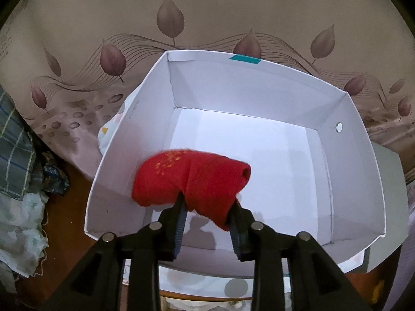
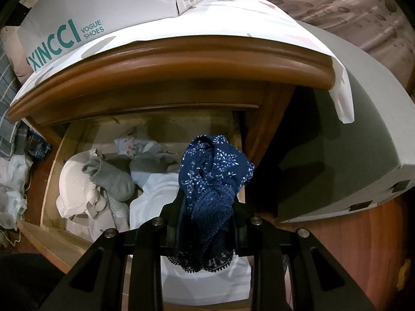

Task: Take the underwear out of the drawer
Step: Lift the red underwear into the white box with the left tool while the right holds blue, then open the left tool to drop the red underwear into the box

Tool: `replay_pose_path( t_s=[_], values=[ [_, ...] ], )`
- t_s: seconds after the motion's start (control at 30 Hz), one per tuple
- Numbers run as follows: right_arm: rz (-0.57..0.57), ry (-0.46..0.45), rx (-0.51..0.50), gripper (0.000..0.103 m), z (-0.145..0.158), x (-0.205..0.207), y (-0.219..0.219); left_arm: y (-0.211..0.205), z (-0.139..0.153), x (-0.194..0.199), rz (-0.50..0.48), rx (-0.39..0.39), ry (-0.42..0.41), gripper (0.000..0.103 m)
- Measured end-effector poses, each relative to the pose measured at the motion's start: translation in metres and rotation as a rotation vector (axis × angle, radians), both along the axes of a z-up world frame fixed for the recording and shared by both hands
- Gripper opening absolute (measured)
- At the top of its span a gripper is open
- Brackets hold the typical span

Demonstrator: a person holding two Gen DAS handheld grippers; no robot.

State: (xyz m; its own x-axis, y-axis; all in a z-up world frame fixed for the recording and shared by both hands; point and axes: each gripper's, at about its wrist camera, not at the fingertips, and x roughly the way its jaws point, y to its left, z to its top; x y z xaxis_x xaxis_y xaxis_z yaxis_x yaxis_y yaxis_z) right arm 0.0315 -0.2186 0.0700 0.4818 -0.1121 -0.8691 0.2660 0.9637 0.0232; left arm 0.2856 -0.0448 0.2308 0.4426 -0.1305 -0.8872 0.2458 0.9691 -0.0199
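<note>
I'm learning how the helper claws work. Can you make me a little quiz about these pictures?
1. True or false: the red underwear is over the white box.
2. Which claw holds the blue underwear? A) left claw B) right claw
3. Fill in: below the blue underwear, more clothes lie in the open wooden ____.

Key: 1 true; 2 B; 3 drawer.
</note>
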Motion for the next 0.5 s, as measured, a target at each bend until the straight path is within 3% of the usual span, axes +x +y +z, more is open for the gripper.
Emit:
replay_pose_path(
  t_s=[0.1, 0.23, 0.37, 0.5],
  values=[
    [0.000, -0.001, 0.001, 0.026, 0.000, 0.000, 0.001, 0.001, 0.002, 0.000, -0.009, -0.003, -0.027, 0.035],
    [-0.002, 0.001, 0.003, 0.026, -0.001, 0.000, -0.001, 0.001, 0.008, -0.001, -0.013, -0.002, -0.059, 0.049],
    [-0.003, 0.003, 0.002, 0.026, -0.002, 0.000, 0.000, -0.001, 0.016, -0.005, -0.039, 0.023, -0.085, 0.054],
    [0.000, 0.003, -0.005, 0.026, -0.002, 0.000, 0.001, 0.004, 0.025, -0.013, -0.038, -0.008, -0.098, 0.055]
  ],
)
